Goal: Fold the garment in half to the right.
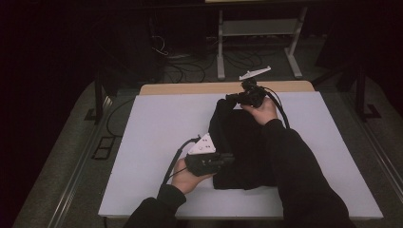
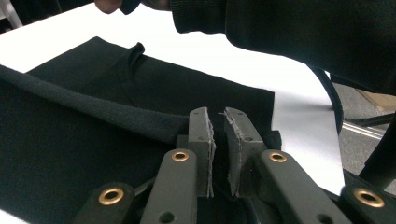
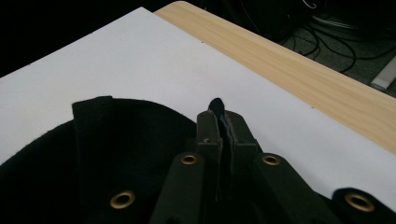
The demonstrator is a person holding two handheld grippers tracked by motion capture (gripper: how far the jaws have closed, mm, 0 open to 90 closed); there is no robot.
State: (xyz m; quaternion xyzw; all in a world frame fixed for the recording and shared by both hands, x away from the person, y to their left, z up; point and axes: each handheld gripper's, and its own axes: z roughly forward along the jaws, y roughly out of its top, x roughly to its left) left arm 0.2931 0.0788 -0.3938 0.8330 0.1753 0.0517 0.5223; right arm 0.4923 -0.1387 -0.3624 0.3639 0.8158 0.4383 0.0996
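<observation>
In the high view, a white surface (image 1: 157, 142) fills the middle of the frame, with a strip of pale wood along its far edge. On it, a little right of centre, lies a black garment (image 1: 242, 152), folded into a tall dark shape.

At the lower left of that shape, my left hand-held gripper (image 1: 228, 160) sits at the garment's near left edge, its grey three-cornered plate just above my hand. In the left gripper view, its jaws stand narrow, with a slim gap between the pads, and a thick folded edge of the black cloth (image 2: 93, 112) runs from the left of the frame right up against the left jaw. I cannot tell whether any cloth is caught between the pads.

Moving right in the high view, my right sleeve (image 1: 294, 161) crosses the garment from the lower right of the frame. At the upper centre, my right hand-held gripper (image 1: 229, 99) sits at the garment's far corner. In the right gripper view, its jaws are pressed together on a small tuft of black cloth (image 3: 216, 105) that pokes out past the tips, with the rest of the garment spreading to the lower left of the frame over the white surface (image 3: 140, 56).
</observation>
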